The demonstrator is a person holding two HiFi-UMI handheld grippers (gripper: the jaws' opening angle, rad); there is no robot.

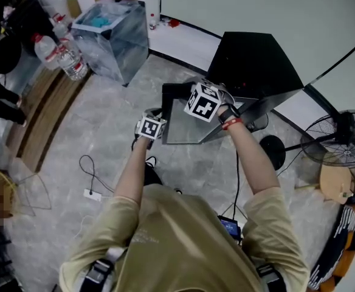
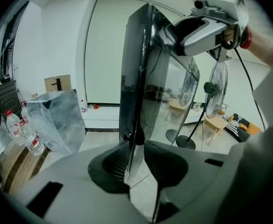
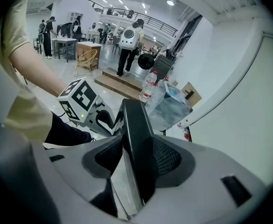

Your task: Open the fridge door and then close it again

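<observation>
Left tool [image 2: 136, 160], right tool [image 3: 137, 155] on fridge door [image 1: 180, 129].
Pinching its edge between the pads: thin side in the left, thick dark rim in the right.

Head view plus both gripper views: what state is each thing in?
fridge door: open, swung away from the fridge.
left hand-held gripper: shut on the door's thin edge.
right hand-held gripper: shut on the door's thick edge.
fan: upright; spinning or not, cannot tell.
water bottles: upright, caps on.
</observation>
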